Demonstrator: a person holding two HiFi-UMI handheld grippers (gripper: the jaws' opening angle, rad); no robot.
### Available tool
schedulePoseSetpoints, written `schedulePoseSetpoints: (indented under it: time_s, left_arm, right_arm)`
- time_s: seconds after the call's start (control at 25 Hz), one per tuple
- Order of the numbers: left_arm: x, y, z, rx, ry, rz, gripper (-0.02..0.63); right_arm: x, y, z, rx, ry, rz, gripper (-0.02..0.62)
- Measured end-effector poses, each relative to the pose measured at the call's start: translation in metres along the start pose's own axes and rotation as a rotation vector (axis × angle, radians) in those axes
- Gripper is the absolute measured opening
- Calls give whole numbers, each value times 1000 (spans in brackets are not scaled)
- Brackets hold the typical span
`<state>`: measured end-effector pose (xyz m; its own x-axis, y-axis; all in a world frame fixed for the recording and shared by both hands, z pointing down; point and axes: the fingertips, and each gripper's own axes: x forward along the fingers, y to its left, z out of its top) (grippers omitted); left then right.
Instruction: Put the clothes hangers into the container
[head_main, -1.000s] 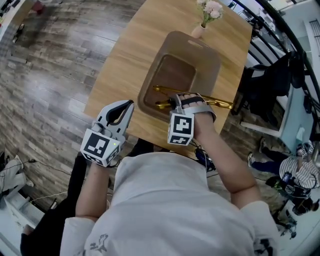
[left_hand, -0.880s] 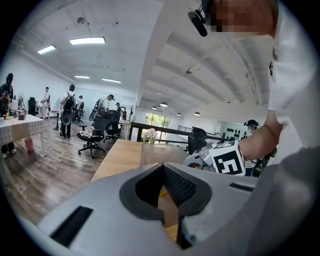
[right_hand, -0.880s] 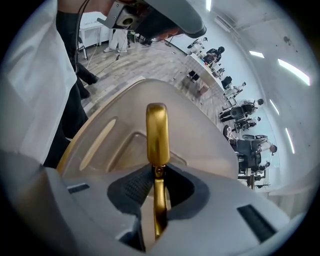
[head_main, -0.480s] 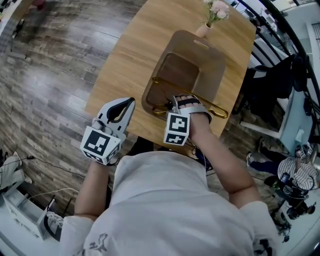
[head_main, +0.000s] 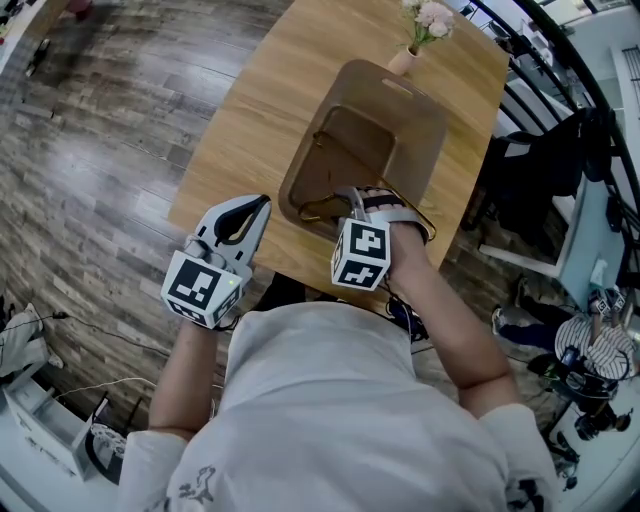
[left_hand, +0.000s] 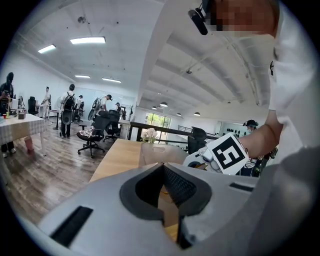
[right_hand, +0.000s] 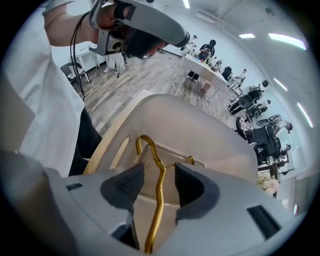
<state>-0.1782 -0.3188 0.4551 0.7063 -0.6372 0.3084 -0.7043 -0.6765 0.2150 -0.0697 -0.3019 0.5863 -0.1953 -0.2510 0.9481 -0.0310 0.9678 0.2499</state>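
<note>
A tan container (head_main: 400, 90) stands on the wooden table (head_main: 250, 110). A gold clothes hanger (head_main: 318, 208) leans inside it, against its near wall. My right gripper (head_main: 352, 198) hovers over the container's near rim. In the right gripper view its jaws are opening, and the hanger (right_hand: 148, 146) runs up between the pads without either pad pressing on it. Behind the hanger is the container's pale inner wall (right_hand: 200, 130). My left gripper (head_main: 258, 205) is held off the table's near left edge, shut and with nothing in it.
A small vase of pink flowers (head_main: 418, 35) stands just behind the container. Wooden floor lies to the left of the table. A dark railing and chairs (head_main: 545, 150) crowd the right side.
The right jaws have opened off the hanger. The hanger, which lay across the container's near rim with one end sticking out to the right, has slipped lower inside. The left gripper has hardly moved.
</note>
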Motion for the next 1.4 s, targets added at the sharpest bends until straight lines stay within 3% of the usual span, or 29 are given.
schedulePoseSetpoints:
  time_s: [0.56,0.92,1.4]
  left_arm:
    - [-4,-45,8,43,-17,16,6]
    - [-14,-92,21,61,-50,21,6]
    - [-24,-168,22,116,-79,47,6]
  right_arm:
    - [-78,-15,-3,130,-183,-130,199]
    - [-135,-11,-20,300,-379,-204,184]
    - [-204,35,-57,395,-611,-258,90]
